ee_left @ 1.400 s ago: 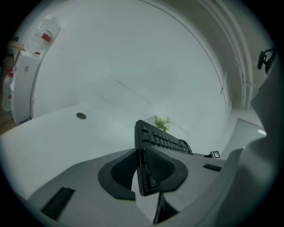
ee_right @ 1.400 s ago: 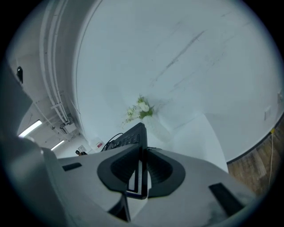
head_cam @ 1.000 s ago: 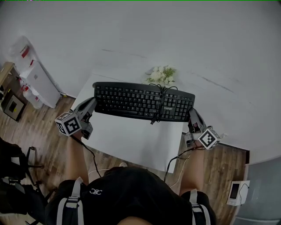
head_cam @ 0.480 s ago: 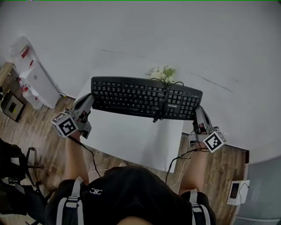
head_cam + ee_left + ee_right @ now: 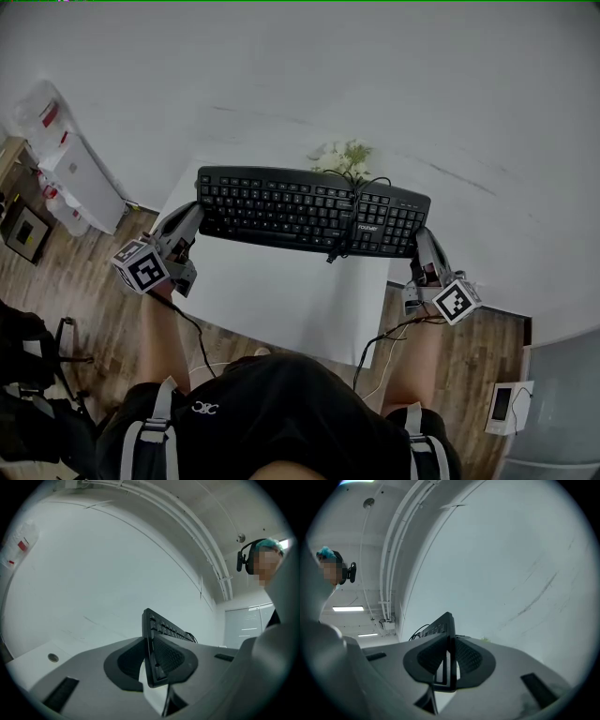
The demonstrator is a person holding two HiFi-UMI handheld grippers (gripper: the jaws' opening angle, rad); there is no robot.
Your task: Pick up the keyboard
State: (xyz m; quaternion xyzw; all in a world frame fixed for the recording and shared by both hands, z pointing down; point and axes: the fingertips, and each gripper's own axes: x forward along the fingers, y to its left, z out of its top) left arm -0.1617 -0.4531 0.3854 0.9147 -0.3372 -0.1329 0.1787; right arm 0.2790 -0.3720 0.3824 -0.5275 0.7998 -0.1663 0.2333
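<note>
Raised since a second ago, the keyboard (image 5: 309, 208) hangs over the table's (image 5: 281, 300) far edge, its ends clamped by the left gripper (image 5: 192, 214) and right gripper (image 5: 419, 239), so the pickup looks done.

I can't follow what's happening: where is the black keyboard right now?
In the head view the keyboard is mid-frame over the far side of the white table, near the flowers, clamped at its ends by the left gripper and right gripper.

Keyboard (image 5: 309, 209): short white brand word printed beside the number pad, too small to read.
Black top (image 5: 281, 412): small white looped emblem, no letters legible.
White object (image 5: 47, 117), far left: red label, print illegible.
Left gripper (image 5: 192, 214) and right gripper (image 5: 419, 236): black-and-white square code markers on their cubes, no text.
</note>
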